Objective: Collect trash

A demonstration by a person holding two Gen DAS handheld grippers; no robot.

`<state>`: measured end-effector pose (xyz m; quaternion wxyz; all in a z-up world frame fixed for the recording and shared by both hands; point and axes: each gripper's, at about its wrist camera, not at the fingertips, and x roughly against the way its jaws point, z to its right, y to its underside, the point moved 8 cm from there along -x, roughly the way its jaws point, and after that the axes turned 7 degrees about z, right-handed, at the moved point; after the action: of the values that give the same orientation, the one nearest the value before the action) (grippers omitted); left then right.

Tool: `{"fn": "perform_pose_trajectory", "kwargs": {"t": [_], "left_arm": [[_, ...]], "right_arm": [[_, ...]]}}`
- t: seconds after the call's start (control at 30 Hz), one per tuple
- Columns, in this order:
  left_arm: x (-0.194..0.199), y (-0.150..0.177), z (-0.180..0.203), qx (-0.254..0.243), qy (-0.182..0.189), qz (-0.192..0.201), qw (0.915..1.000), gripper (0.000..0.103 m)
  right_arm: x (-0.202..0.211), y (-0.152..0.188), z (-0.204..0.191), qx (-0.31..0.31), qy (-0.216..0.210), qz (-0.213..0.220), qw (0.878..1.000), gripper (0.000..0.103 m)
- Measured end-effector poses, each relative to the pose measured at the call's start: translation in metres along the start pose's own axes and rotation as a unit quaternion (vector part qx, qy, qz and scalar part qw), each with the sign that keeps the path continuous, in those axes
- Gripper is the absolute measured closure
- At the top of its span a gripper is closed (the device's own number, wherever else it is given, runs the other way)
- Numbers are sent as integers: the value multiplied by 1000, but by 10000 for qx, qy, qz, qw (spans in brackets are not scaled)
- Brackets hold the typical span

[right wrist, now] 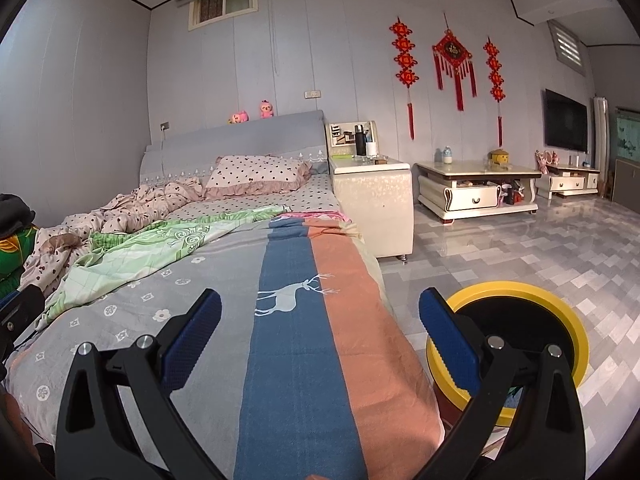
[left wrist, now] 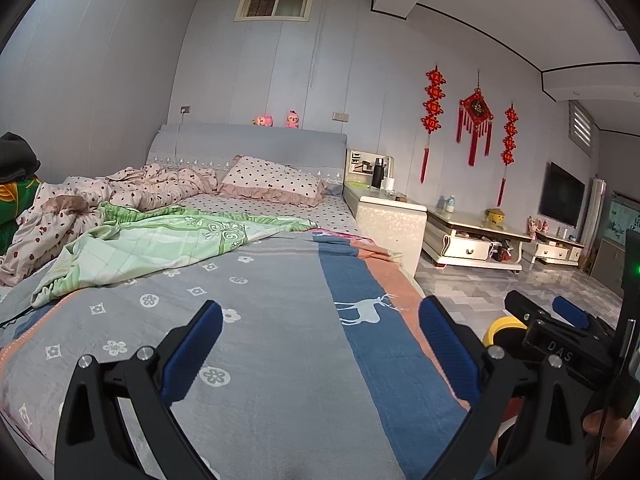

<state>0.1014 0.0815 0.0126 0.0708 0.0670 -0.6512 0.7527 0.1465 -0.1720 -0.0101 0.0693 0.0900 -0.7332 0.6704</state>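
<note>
My left gripper (left wrist: pixel 320 344) is open and empty above the foot of the bed (left wrist: pixel 256 320). My right gripper (right wrist: pixel 320 336) is open and empty above the bed's right side (right wrist: pixel 336 320). A yellow-rimmed bin (right wrist: pixel 560 312) with a black inside stands on the floor right of the bed, just beyond my right finger; it also shows in the left wrist view (left wrist: pixel 505 326). The right gripper shows at the right edge of the left wrist view (left wrist: pixel 560 320). I see no clear piece of trash on the bed.
A green sheet (left wrist: pixel 160 240) and a spotted quilt (left wrist: pixel 152 184) lie crumpled at the bed's far left, with a pillow (left wrist: pixel 272 180). A white nightstand (right wrist: pixel 372 200) stands beside the bed, a low table (right wrist: pixel 476 184) and TV (right wrist: pixel 564 124) beyond. Grey tiled floor (right wrist: pixel 520 256) lies right.
</note>
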Motion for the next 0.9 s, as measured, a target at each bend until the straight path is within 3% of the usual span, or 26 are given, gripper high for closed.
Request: {"fn": "perform_pose_trajectory", "kwargs": {"t": [0.9], "left_arm": [[2,3,4,-115,78,41,9999,8]], "right_arm": [[-6,12,-4,-91,110,-133,9998,8]]}}
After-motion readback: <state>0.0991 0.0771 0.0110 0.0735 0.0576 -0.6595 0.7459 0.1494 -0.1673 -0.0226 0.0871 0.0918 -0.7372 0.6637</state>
